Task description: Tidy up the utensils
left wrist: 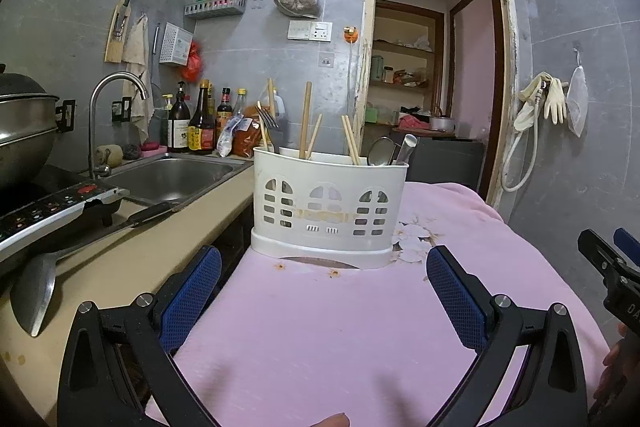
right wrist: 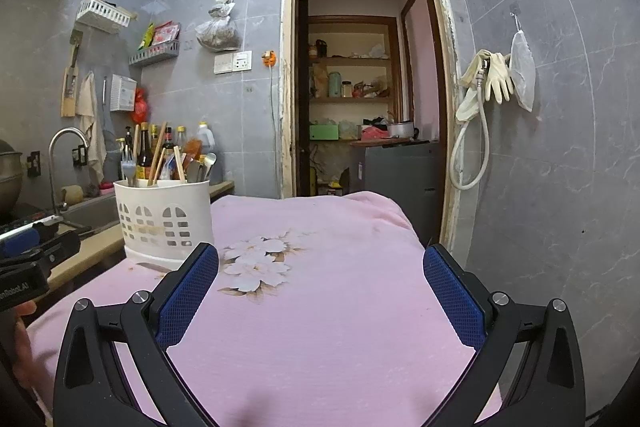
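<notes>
A white plastic utensil caddy (left wrist: 328, 211) (right wrist: 166, 219) stands on the pink cloth, at its left edge by the counter. Wooden chopsticks (left wrist: 306, 121), a fork (left wrist: 267, 123) and metal spoons (left wrist: 382, 151) stick up out of it. My left gripper (left wrist: 324, 267) hovers just in front of the caddy, wide open and empty. My right gripper (right wrist: 320, 263) is further right over the flower print (right wrist: 256, 263), also wide open with nothing between its blue pads. Each gripper shows at the edge of the other's view.
The pink cloth (right wrist: 340, 307) covers a raised surface. On the left run a counter (left wrist: 120, 259), a steel sink (left wrist: 172, 179) with tap, sauce bottles (left wrist: 200, 123), an induction cooker (left wrist: 56, 207) with a pot, and a metal spatula (left wrist: 36, 291). A doorway (right wrist: 360, 87) lies behind.
</notes>
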Motion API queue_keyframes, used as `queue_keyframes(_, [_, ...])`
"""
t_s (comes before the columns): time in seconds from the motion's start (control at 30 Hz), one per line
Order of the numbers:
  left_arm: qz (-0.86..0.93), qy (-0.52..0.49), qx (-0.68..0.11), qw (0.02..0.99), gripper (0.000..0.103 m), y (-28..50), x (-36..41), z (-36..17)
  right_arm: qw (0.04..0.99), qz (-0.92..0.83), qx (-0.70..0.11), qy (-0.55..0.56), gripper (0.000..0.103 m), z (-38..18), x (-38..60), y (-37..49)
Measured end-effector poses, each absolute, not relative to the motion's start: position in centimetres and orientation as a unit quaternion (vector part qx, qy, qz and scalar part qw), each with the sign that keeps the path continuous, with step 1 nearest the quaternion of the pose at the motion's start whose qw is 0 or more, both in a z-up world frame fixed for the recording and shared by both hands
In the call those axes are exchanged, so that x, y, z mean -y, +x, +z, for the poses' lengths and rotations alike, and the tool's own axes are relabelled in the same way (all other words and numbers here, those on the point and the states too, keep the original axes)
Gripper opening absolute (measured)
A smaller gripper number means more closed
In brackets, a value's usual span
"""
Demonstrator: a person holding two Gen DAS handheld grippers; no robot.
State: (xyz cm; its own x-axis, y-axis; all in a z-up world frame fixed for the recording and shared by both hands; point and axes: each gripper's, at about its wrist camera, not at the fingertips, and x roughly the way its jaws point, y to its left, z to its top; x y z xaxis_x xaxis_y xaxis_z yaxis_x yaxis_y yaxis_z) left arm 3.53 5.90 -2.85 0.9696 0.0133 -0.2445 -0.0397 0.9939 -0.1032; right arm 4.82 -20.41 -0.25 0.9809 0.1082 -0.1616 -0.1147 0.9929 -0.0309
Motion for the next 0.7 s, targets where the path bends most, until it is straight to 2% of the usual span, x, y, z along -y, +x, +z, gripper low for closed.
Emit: queue_keyframes(0.7, [0.016,-0.055,-0.122,0.991,0.101,3.40,-6.09,-2.72,0.995,0.055,-0.079,-0.019,0.103,-0.07,20.64,4.78])
